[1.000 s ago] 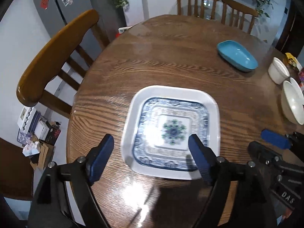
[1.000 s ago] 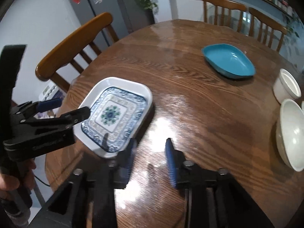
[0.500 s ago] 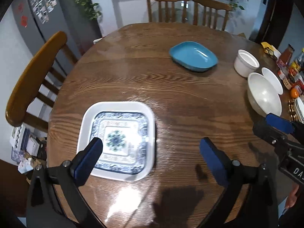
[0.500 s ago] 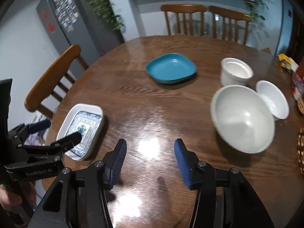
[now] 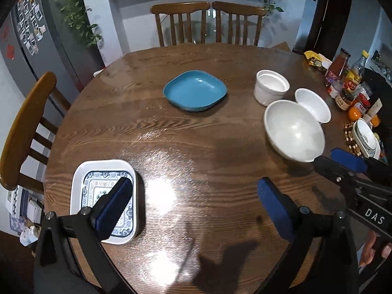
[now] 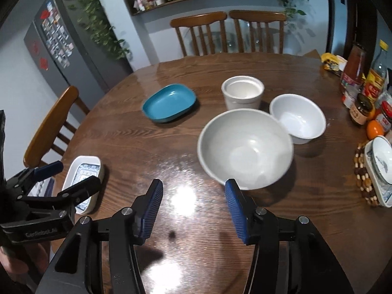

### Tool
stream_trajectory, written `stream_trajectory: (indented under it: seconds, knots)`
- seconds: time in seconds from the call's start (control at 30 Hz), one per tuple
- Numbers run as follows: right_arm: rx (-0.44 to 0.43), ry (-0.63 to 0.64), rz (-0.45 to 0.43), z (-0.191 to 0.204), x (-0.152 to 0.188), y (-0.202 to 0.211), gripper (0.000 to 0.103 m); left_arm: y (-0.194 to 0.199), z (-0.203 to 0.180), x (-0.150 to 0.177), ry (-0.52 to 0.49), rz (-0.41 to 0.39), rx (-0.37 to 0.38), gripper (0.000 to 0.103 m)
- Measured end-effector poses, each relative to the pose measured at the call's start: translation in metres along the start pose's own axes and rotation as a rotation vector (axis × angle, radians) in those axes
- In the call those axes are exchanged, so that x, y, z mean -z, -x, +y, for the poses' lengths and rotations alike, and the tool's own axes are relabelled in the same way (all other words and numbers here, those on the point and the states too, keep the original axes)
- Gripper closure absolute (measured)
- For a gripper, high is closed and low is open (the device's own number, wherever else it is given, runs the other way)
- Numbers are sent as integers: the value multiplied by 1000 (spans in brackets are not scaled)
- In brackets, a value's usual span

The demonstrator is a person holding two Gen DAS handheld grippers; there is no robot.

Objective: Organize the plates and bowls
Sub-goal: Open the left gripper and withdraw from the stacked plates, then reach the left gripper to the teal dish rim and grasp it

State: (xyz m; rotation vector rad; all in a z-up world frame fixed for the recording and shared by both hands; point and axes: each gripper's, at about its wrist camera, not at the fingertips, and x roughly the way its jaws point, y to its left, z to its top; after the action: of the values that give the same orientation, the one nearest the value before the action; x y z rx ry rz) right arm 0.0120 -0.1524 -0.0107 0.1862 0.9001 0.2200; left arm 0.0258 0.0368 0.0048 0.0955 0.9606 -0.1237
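Observation:
A square white plate with a blue pattern (image 5: 93,188) (image 6: 83,171) lies at the near left of the round wooden table (image 5: 196,142). A blue plate (image 5: 194,90) (image 6: 169,103) sits mid-table. On the right are a large white bowl (image 5: 294,129) (image 6: 245,147), a small white bowl (image 5: 312,105) (image 6: 297,117) and a white cup (image 5: 270,87) (image 6: 242,93). My left gripper (image 5: 193,203) hovers wide open over bare wood, its left finger overlapping the patterned plate in view. My right gripper (image 6: 193,196) is open and empty, just short of the large bowl.
Sauce bottles and jars (image 6: 357,73), an orange (image 6: 373,128) and a small patterned dish on a beaded mat (image 6: 379,169) crowd the table's right edge. Wooden chairs stand at the far side (image 5: 208,22) and at the left (image 5: 22,127). A grey fridge (image 6: 61,49) is far left.
Both grippers have drawn back and swung right, away from the patterned plate, which now sits at the left. Both pairs of jaws have widened. The white bowls and cup have come into view.

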Motion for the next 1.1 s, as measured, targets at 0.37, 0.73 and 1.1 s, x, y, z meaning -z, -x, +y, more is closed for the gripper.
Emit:
stream_trajectory:
  seconds: [0.37, 0.73, 1.1]
  knots:
    - [0, 3, -99, -21, -38, 34, 49, 32, -24, -35, -40, -101, -15, 1]
    - [29, 83, -150, -7, -82, 48, 49, 38, -23, -76, -69, -157, -62, 1]
    - [36, 132, -98, 16, -137, 0, 49, -13, 14, -119, 32, -115, -82, 1]
